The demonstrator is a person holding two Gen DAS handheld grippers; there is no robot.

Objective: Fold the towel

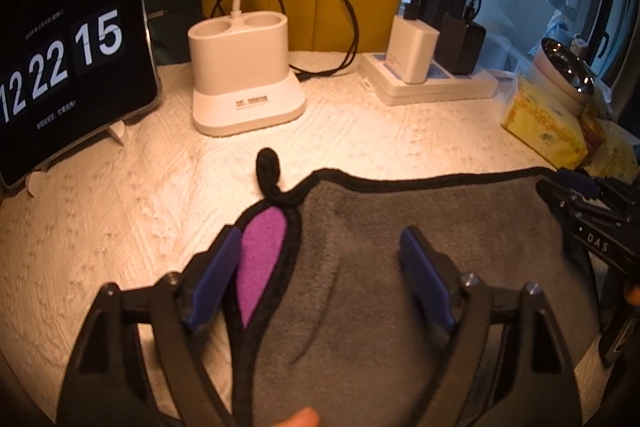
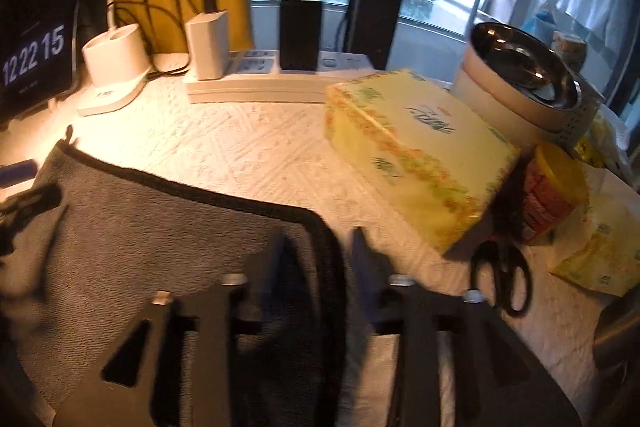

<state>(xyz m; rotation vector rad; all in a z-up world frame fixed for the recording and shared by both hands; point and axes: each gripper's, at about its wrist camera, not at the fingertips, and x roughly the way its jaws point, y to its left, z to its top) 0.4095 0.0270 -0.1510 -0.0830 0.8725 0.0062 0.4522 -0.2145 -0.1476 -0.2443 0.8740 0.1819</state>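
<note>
A grey towel (image 1: 420,267) with black edging lies on the white textured tablecloth; its left edge is turned up and shows a purple underside (image 1: 260,259), with a black hanging loop (image 1: 267,167) at the corner. My left gripper (image 1: 320,255) is open, its blue pads straddling that turned-up left edge. The right gripper's tip (image 1: 576,203) shows at the towel's far right corner. In the right wrist view the towel (image 2: 160,247) fills the lower left, and my right gripper (image 2: 320,255) is open with its fingers either side of the towel's right edge.
A clock tablet (image 1: 72,67), white charging stand (image 1: 244,67) and power strip with adapters (image 1: 432,75) line the back. A yellow tissue box (image 2: 416,155), metal bowl (image 2: 524,67), red jar (image 2: 552,191) and black scissors (image 2: 504,279) crowd the right.
</note>
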